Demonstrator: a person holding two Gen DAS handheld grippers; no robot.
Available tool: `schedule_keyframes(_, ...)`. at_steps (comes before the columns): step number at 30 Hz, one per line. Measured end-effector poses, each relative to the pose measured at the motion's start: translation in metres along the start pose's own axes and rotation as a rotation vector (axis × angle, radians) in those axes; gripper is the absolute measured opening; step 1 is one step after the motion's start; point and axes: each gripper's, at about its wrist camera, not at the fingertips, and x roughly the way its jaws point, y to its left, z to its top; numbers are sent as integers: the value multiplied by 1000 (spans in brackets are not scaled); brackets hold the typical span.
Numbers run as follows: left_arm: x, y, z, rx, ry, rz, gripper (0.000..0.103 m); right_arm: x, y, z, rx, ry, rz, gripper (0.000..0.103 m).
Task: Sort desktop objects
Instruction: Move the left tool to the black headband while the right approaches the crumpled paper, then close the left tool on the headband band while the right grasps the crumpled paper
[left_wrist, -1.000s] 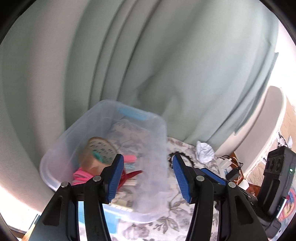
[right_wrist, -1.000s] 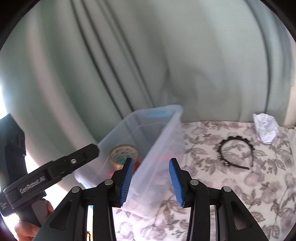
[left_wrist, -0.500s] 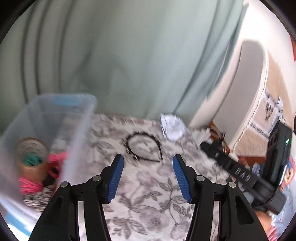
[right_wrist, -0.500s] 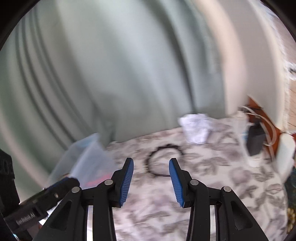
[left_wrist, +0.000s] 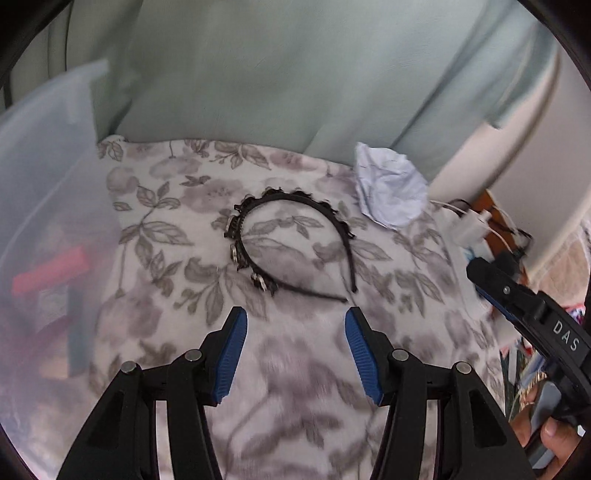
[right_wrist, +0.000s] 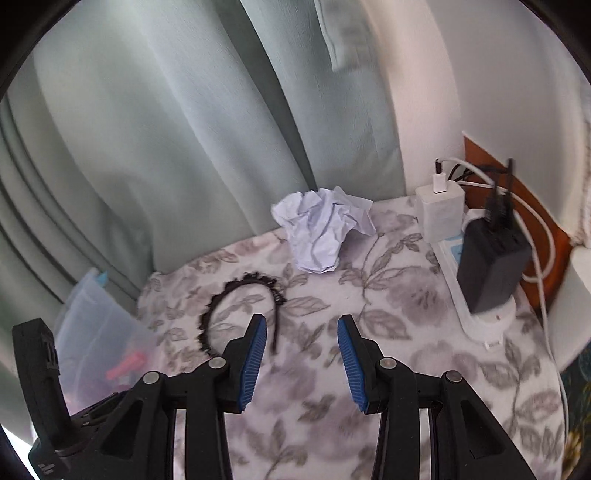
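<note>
Attention has swung from the clear bin (left_wrist: 48, 229) to the black headband (left_wrist: 291, 243), now just ahead of both grippers' fingers. Left gripper (left_wrist: 293, 354) and right gripper (right_wrist: 301, 356) are parted and empty, so the headband is probably next to sort, though blur leaves that unsure.

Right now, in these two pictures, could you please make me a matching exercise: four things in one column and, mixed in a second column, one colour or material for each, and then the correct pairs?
Things:
1. headband
2. crumpled paper
3. storage bin
4. gripper pads

Colour or material:
A. blue, ribbed
B. clear plastic
C. black
D. white, creased

Pairs: 1-C, 2-D, 3-B, 4-A. The headband lies on the floral cloth, the paper lies behind it near the curtain, and the bin stands to its left.
</note>
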Motion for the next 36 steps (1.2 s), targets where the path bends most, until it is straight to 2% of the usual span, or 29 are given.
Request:
schedule_keyframes(10,55,14,29,-58,2,55,56,63,-15,27,19,24,25,44)
schedule_keyframes(13,66,15,32,-64,6,54,56,76,-23,33,53,28,22,54)
schedule_keyframes(27,72,16,41,-44,-35,35,56,118,-39,55,121,-3,31,54)
schedule_keyframes(29,72,18,41,-49,-40,34,53,119,-39,55,123,-9,34,54)
schedule_keyframes(32,70,20,43,-66,-44,60,40,121,-38,54,117,-4,47,54)
schedule_keyframes(34,69,22,44,-77,-45,79,27,121,-38,52,118,3,68,53)
schedule_keyframes(36,68,24,46,-85,-46,85,19,118,-37,51,112,-2,77,47)
